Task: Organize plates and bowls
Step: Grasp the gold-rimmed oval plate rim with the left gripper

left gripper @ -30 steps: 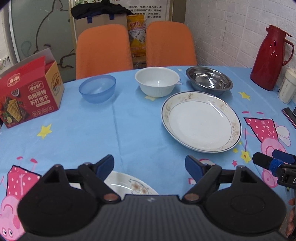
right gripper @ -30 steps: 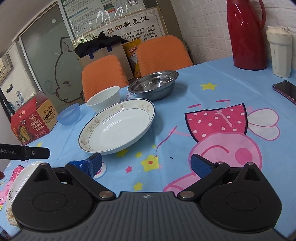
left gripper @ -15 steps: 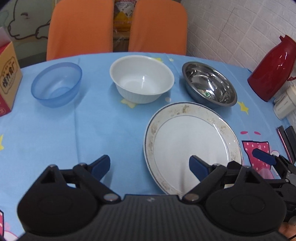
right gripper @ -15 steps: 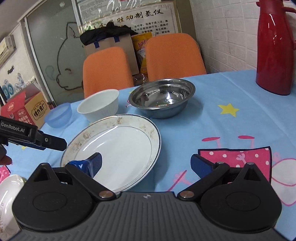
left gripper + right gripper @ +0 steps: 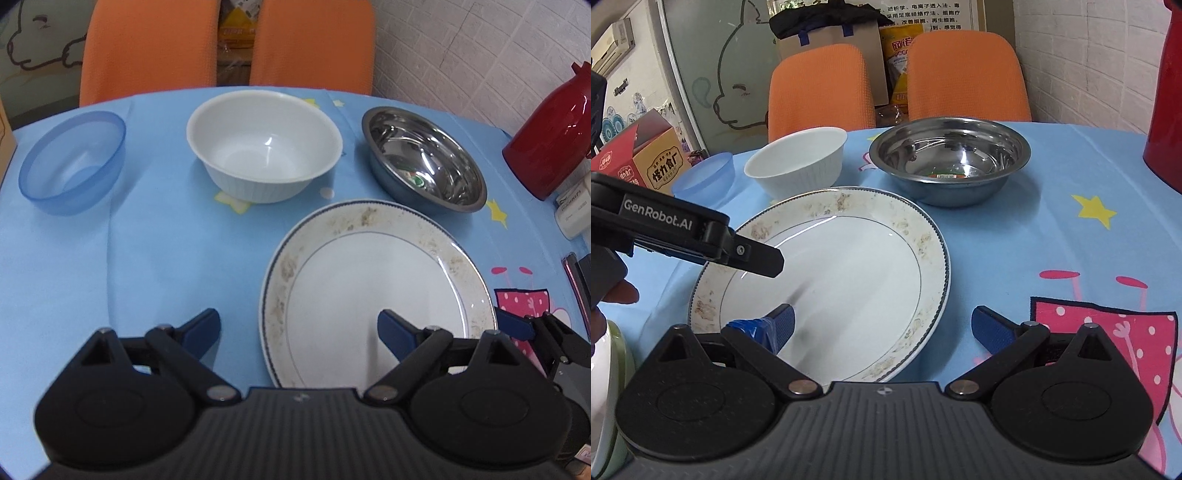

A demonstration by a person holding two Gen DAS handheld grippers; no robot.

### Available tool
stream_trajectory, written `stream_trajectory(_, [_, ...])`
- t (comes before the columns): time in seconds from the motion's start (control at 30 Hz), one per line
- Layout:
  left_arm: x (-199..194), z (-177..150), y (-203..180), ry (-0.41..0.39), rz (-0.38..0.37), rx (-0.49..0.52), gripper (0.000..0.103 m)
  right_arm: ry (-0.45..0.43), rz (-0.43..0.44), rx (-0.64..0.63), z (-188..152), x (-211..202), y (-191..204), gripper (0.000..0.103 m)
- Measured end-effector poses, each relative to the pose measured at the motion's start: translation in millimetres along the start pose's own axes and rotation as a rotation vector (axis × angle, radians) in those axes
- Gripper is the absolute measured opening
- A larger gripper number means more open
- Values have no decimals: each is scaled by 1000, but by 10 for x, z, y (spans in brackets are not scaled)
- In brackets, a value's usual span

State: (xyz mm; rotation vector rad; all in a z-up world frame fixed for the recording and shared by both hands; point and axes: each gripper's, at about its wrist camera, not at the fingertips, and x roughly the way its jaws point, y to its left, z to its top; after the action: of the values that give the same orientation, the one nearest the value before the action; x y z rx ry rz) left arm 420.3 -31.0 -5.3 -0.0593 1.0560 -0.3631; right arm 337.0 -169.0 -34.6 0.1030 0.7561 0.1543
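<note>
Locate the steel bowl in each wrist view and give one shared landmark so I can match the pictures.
Left wrist view: the steel bowl sits upper right on the table, beyond the large plate and right of the white bowl.
Right wrist view: the steel bowl sits upper centre, beyond the large plate.
Shared landmark: the white bowl, directly left of the steel bowl in both.

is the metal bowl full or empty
Empty of food: the metal bowl shows its bare shiny inside, with only a small sticker on the bottom.
</note>
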Motion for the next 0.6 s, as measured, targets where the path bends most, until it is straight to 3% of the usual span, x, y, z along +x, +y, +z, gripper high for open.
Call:
stream_trajectory(0.23, [16, -58, -65, -27, 34, 32, 91, -9, -25, -90, -28, 74, 129, 91])
stream_trajectory(0.4, [44, -95, -144, -43, 76, 61, 91, -13, -38, -72, -15, 81, 144, 91])
stream_trajectory(0.47, [59, -114, -208, -50, 112, 94, 82, -10, -9, -84, -16, 88, 207, 91])
stream_trajectory(0.5, [43, -116, -223, -58, 88, 97, 75, -9, -18, -83, -16, 96, 240, 91])
stream_trajectory(0.53, [25, -108, -245, -56, 65, 103, 62, -9, -34, -83, -14, 105, 268, 91])
stream_trajectory(0.6, [28, -84, -250, -41, 67, 93, 62, -5, -45, -67, 6, 112, 289, 92])
